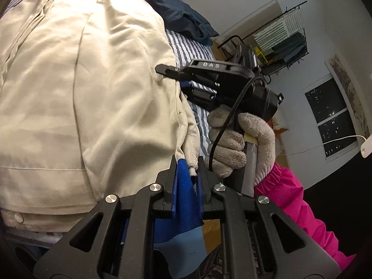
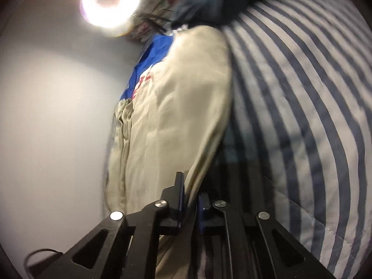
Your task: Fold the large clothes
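Note:
A large beige garment [image 1: 81, 81] with a blue yoke and red letters lies spread on a striped bed. My left gripper [image 1: 189, 174] is at its near edge, shut on a corner of the beige hem between the blue pads. In the left wrist view my right gripper [image 1: 172, 76], held by a gloved hand [image 1: 232, 144], touches the garment's right edge. The right wrist view shows the right gripper [image 2: 190, 193] shut on a fold of the beige garment [image 2: 176, 116], which runs up and away from the jaws. That view is blurred.
A dark blue garment [image 1: 183, 18] lies crumpled on the striped sheet [image 2: 302, 116] beyond the beige one. A pink sleeve [image 1: 297, 200] follows the gloved hand. A clothes rack [image 1: 283, 39] and a dark window [image 1: 330, 116] stand past the bed. A ring light [image 2: 110, 0] glares by the white wall.

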The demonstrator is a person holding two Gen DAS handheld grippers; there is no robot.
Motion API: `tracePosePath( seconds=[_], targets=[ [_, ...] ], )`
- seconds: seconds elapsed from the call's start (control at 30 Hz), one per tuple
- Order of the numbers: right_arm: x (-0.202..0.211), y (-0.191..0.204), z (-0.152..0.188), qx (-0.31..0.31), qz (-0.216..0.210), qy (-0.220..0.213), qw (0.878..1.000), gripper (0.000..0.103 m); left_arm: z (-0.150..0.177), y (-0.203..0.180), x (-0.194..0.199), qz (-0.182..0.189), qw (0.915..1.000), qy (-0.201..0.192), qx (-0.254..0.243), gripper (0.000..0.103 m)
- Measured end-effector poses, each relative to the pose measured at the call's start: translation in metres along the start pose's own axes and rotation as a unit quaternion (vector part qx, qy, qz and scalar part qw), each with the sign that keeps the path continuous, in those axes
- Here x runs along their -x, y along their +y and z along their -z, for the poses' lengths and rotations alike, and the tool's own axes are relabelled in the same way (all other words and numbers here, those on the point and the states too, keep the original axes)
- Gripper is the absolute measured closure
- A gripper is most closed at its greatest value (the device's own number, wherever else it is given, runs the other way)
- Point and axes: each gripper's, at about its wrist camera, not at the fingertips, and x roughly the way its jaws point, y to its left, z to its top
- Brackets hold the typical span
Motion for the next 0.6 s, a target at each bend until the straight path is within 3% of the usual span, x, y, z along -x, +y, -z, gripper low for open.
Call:
tracePosePath(
  seconds=[0.27, 0.4, 0.6],
  targets=[
    [-0.013, 0.064, 0.002, 0.052, 0.043, -0.013, 0.998, 0.098, 0.007, 0.022, 0.027, 0.008, 0.9995, -0.022, 0.023, 0.093],
    [-0.029, 0.112, 0.010, 0.132, 0.077, -0.016, 0.988, 0.099, 0.009, 0.037, 0.049, 0.008, 0.9980, -0.047, 0.042, 0.093],
    [-0.083, 0.158, 0.028, 0.190, 0.086, 0.024, 0.978, 0.099, 0.021, 0.070, 0.081, -0.009, 0.9940, -0.074, 0.080, 0.093]
  ],
)
